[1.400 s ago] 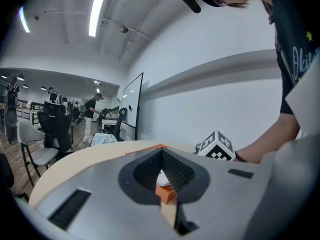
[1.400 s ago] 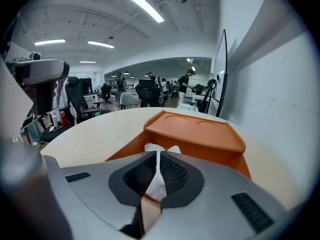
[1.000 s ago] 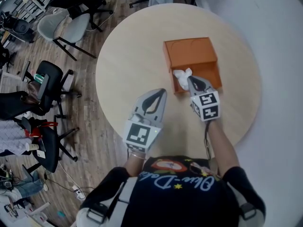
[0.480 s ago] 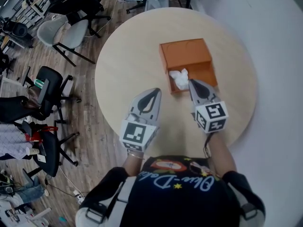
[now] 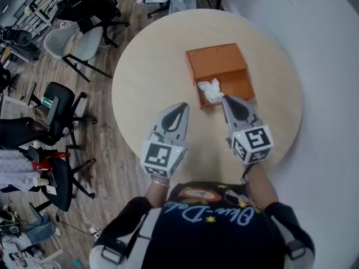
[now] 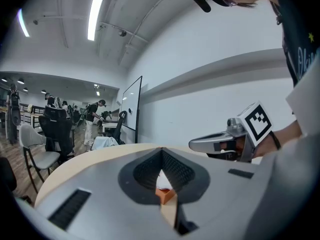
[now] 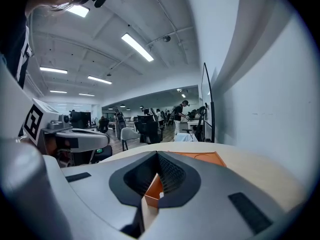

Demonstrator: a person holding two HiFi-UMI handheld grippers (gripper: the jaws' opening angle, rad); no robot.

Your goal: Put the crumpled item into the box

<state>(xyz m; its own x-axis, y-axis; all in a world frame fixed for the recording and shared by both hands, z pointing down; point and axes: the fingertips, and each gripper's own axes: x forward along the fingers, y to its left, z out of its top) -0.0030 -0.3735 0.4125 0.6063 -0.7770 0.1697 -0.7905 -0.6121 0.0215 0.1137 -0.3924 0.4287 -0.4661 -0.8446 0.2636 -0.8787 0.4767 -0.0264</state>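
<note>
Bright, even light from ceiling strips (image 6: 94,16); fisheye bending and dark vignetted corners throughout

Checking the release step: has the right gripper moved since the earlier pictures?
Yes. Against the orange box, the right gripper has drawn back toward the person; its tip is now at the box's near edge.

Head view: I look steeply down on the whole round tabletop (image 5: 146,66). Left gripper view rides low over the tabletop, facing along its jaws to the box (image 6: 165,195). It also catches the right claw (image 6: 195,144). Right gripper view sits nearer the same box, with the left claw (image 7: 102,140) at its edge.
</note>
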